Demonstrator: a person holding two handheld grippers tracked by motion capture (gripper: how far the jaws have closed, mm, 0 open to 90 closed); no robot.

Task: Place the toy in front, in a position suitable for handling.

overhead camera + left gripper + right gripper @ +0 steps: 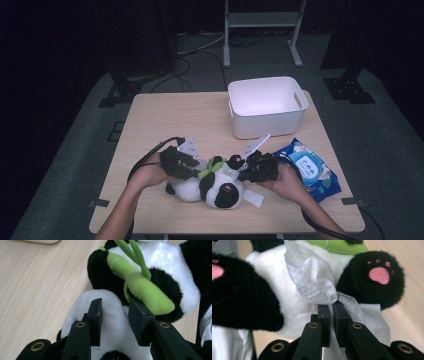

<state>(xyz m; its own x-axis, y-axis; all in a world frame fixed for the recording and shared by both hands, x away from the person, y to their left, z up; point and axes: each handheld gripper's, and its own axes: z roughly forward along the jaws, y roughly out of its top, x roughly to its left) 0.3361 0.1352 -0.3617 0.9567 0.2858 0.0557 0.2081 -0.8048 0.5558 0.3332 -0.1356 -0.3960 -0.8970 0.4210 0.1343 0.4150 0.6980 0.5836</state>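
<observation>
The plush panda is lying on the desk near the middle of its front edge, a green bamboo stalk stitched across its chest. The left gripper is reaching onto the toy's white fur, its jaws standing a little apart on either side of a fold of plush without clearly pressing it. The right gripper is meeting the toy from the opposite side, its jaws closed tight on a crumpled white wipe that is resting against the panda's belly between two black paws. A blue wipe pack is lying near the front right corner, partly covered by the right hand. A white bin is sitting at the far right corner. The desk is pale wood, standing on grey carpet in a dark room with cables and a white frame behind. The panda's face is hard to make out.
</observation>
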